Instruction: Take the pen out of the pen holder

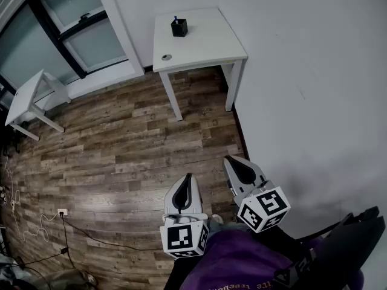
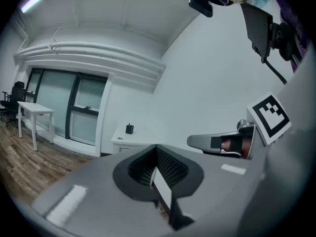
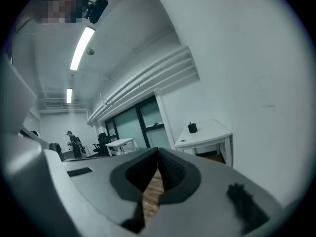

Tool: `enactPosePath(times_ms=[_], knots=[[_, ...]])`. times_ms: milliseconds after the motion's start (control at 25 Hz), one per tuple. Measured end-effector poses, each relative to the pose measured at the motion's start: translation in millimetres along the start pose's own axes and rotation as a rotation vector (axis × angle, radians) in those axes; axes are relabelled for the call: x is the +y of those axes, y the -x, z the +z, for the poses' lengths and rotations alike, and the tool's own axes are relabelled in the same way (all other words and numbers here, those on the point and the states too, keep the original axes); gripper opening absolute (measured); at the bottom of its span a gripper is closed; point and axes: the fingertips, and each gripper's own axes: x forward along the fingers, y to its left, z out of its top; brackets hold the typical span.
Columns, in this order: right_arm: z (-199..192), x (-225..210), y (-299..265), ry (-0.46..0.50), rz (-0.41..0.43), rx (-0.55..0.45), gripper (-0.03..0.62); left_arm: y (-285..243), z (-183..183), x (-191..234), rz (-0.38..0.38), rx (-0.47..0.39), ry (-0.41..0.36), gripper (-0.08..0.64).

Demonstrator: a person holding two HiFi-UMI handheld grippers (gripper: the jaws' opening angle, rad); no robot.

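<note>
A black pen holder (image 1: 179, 28) stands on a small white table (image 1: 205, 44) at the far side of the room, and a blue pen (image 1: 175, 19) sticks up out of it. Both grippers hang over the wooden floor, far short of the table. My left gripper (image 1: 188, 177) is shut with nothing in it. My right gripper (image 1: 230, 160) is beside it, also shut and empty. The left gripper view has the pen holder (image 2: 129, 129) small and distant beyond the closed jaws. In the right gripper view the pen holder (image 3: 192, 128) sits on the table (image 3: 210, 132) ahead.
A small round object (image 1: 166, 57) lies near the table's front left corner. A white wall runs along the right. A second white table (image 1: 27, 98) stands at the left by the windows. Cables (image 1: 42, 222) lie on the floor. A person (image 3: 74, 141) stands far off.
</note>
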Motion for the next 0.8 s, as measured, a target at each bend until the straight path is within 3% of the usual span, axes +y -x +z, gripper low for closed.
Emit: enactPosePath(times_ms=[480, 600, 800], knots=[[11, -28, -80, 0.010, -0.024, -0.007, 0.011, -67, 11, 60, 0.011, 0.013, -0.011, 0.005], [22, -32, -113, 0.013, -0.041, -0.014, 0.011, -93, 23, 72, -0.029, 0.023, -0.044, 0.005], [39, -34, -174, 0.019, -0.040, -0.027, 0.011, -138, 38, 100, -0.089, 0.025, -0.035, 0.005]])
